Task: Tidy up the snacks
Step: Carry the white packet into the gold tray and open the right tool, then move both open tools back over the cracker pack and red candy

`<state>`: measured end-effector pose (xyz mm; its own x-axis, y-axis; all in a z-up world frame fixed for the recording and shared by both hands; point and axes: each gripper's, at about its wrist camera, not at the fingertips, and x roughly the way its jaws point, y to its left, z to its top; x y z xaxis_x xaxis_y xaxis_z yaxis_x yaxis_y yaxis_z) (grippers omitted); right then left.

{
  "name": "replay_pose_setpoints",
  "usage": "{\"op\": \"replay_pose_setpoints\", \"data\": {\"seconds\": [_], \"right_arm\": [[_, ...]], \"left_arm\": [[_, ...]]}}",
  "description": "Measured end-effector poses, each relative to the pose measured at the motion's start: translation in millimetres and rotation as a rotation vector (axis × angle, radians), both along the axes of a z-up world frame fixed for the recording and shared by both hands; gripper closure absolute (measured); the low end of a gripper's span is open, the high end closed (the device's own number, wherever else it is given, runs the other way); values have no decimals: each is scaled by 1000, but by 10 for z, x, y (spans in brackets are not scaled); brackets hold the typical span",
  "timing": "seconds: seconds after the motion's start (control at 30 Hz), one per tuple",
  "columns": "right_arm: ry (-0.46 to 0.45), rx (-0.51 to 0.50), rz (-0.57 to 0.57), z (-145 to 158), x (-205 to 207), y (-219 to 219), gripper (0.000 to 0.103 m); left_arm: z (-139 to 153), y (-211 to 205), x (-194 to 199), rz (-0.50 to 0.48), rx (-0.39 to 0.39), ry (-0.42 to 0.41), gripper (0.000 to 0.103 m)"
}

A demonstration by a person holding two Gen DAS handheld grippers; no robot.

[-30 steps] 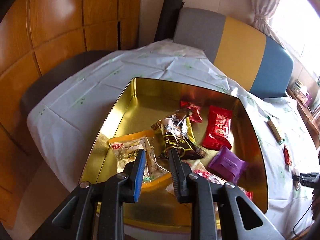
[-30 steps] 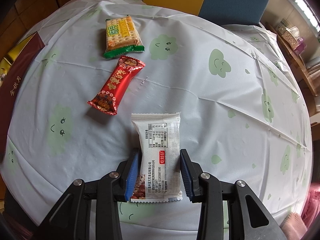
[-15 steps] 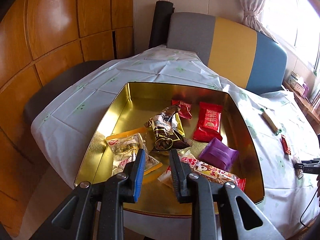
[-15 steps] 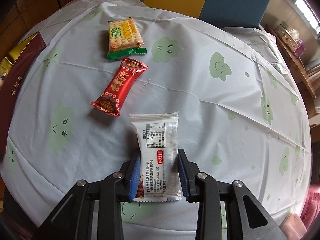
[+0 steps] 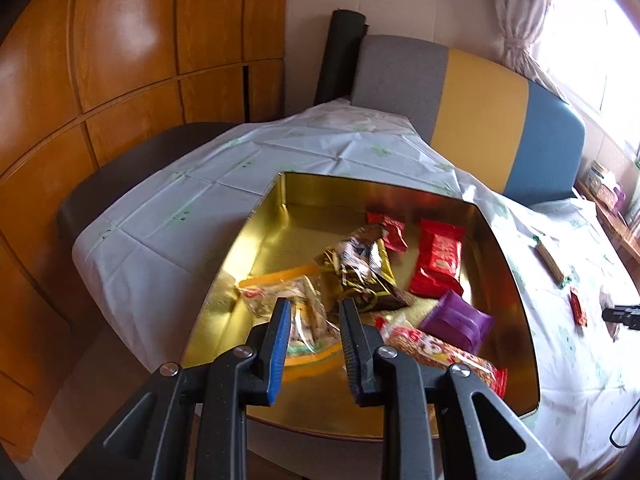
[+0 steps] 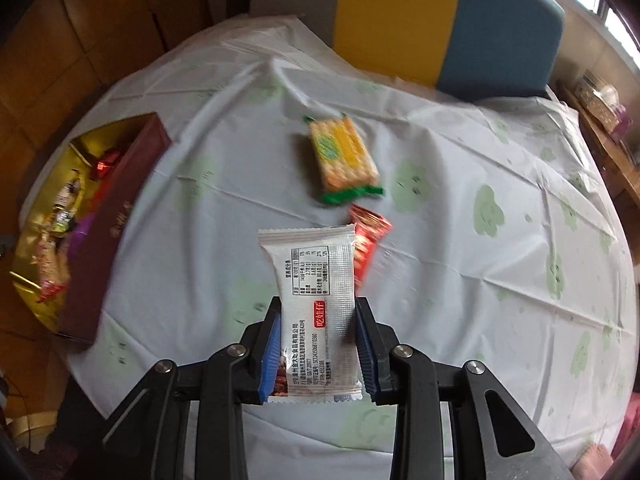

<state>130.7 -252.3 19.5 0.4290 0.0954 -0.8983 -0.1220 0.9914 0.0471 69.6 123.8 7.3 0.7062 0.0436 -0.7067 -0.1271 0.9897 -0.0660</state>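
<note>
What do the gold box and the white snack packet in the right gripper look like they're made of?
The gold box looks like thin metal, probably tinplate, with a glossy gold finish: its inner walls mirror the snacks and the light. The white snack packet looks like thin plastic film, possibly foil-lined: crimped zigzag end seals, a slight sheen and printed text. The right gripper pinches it by its sides.

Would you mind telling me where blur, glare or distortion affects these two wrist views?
Right wrist view: the cracker pack and tablecloth are motion-smeared, while the white packet between the fingers stays sharp. Left wrist view: mostly sharp, the window is blown out and the gold tin mirrors light. Both views bend straight edges, fisheye fashion.
</note>
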Motion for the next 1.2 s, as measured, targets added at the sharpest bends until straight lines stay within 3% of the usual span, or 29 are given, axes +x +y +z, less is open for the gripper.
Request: {"op": "replay_pose_setpoints", "data": {"seconds": [0.13, 0.27, 0.4, 0.57, 0.7, 0.83, 1.2], "right_arm": [[-62, 99, 131, 278, 119, 727, 69], [-71, 147, 257, 320, 232, 1469, 69], [-14, 138, 321, 55, 387, 2051, 69], [49, 52, 368, -309, 506, 2475, 68], [80, -4, 376, -513, 539, 2575, 65], [34, 99, 356, -367, 493, 2408, 32], [-141, 116, 300, 61, 149, 1807, 32]], "left_arm": [[35, 132, 4, 40, -9, -17, 78], [46, 210, 13, 64, -20, -23, 78], [37, 236, 22, 68, -25, -20, 78], [0, 259, 39, 72, -36, -12, 78], [-28, 256, 44, 74, -42, -7, 78], [-31, 250, 39, 76, -37, -10, 78], [70, 74, -40, 27, -11, -45, 78]]}}
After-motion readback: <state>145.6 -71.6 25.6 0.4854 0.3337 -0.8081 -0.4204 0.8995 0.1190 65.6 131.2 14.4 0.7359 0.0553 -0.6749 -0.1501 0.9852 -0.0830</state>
